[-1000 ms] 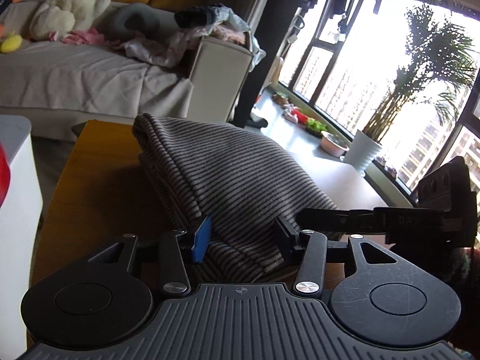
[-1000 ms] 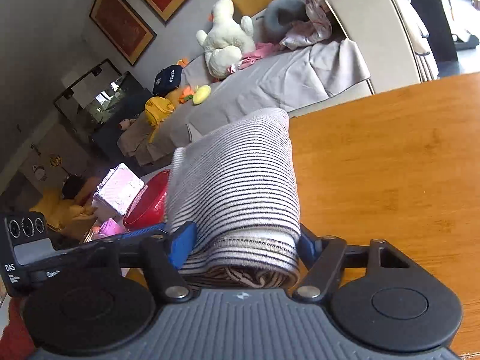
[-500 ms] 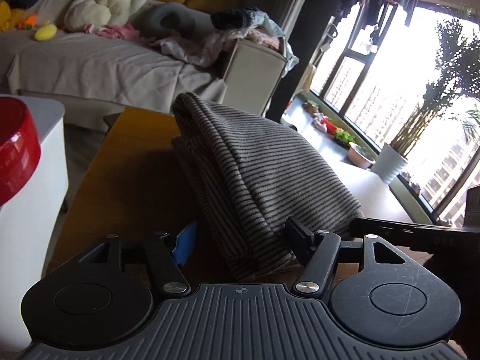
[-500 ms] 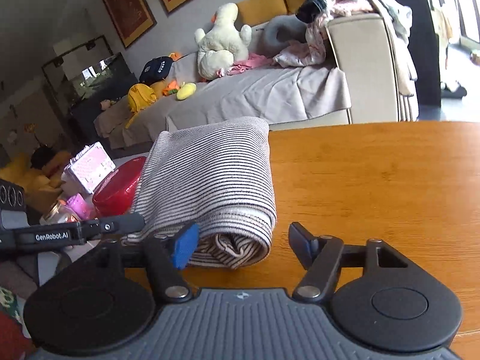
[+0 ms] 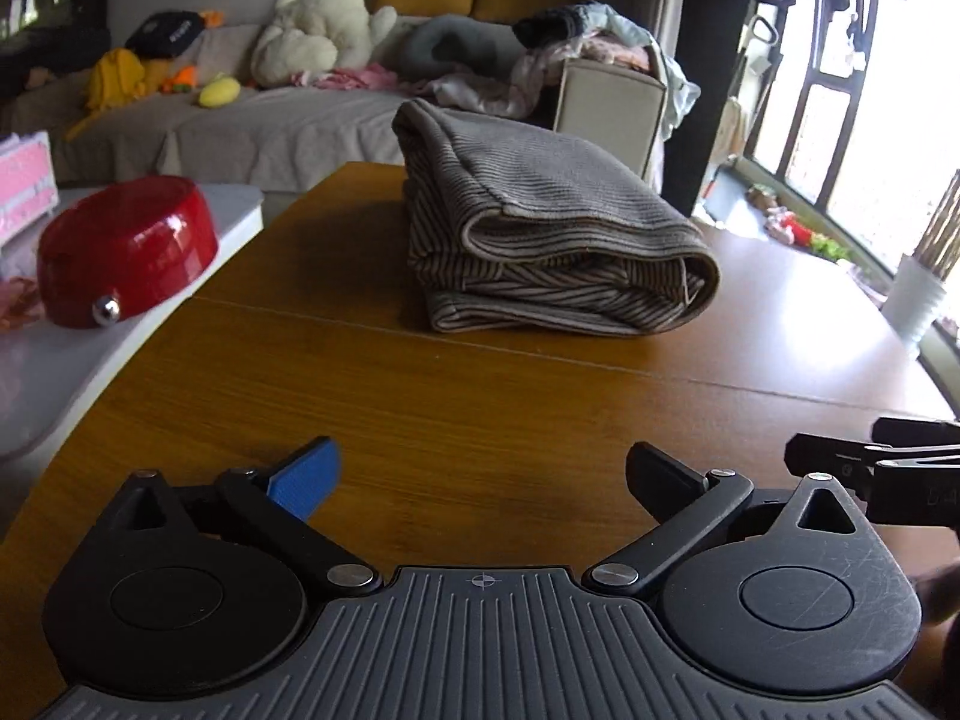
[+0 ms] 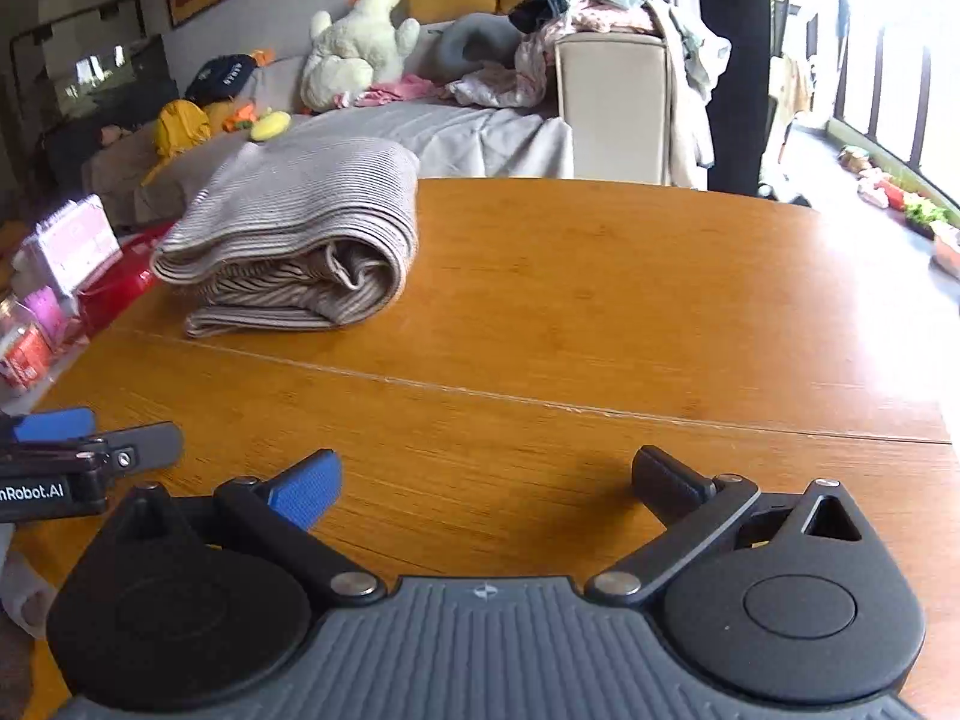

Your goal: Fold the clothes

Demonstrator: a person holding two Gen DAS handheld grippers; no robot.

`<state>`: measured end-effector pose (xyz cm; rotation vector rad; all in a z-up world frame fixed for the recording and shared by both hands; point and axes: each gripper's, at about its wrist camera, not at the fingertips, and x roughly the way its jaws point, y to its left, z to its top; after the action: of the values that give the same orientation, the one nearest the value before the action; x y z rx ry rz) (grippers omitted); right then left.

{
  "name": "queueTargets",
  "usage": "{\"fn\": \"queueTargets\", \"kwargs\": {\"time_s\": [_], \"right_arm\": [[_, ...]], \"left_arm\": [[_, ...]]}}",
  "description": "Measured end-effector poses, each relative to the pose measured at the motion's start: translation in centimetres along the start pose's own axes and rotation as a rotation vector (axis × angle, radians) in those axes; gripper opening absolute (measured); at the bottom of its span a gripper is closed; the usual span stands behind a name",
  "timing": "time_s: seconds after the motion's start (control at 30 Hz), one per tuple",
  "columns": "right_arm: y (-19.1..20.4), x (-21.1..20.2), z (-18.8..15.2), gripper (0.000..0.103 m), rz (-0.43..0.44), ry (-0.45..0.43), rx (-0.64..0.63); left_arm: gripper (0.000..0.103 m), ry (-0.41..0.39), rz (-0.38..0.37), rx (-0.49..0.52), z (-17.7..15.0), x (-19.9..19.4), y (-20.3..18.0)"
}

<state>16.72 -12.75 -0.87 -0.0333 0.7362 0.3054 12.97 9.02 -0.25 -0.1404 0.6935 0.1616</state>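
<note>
Resting in a compact fold, the striped garment [image 5: 552,228] is seen on the far part of the wooden table [image 5: 480,408], near its left edge. Both the left gripper [image 5: 483,471] and the right gripper [image 6: 486,477] are spread wide, nothing held, well apart from it. The loose rolled end could be sprung open if nudged

The folded cloth [image 5: 540,228] lies on the table [image 5: 480,396], far from both grippers. The left gripper [image 5: 480,474] and the right gripper [image 6: 486,477] hang over the near part of the table, side by side. A bowl [image 5: 123,249] sits on a low stand left of the table. Behind the table is a sofa [image 5: 288,120] with a soft toy [image 5: 324,36] on it
</note>
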Motion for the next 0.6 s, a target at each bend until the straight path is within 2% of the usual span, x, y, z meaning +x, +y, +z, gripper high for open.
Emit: {"fn": "queueTargets", "kwargs": {"time_s": [0.07,0.17,0.37,0.6], "right_arm": [[-0.1,-0.1,-0.2,0.103,-0.046,0.005,-0.002],[-0.2,0.2,-0.2,0.103,-0.061,0.01,-0.013],[0.5,0.9,0.5,0.103,-0.028,0.016,-0.066],[0.3,0.8,0.5,0.103,-0.022,0.013,-0.063]], "left_arm": [[0.103,0.014,0.044,0.03,0.2,0.3,-0.8],[0.103,0.022,0.08,0.038,0.2,0.4,-1.3],[0.103,0.021,0.096,0.021,0.7,0.9,-1.7],[0.103,0.018,0.1,0.017,0.5,1.3,-1.8]]}}
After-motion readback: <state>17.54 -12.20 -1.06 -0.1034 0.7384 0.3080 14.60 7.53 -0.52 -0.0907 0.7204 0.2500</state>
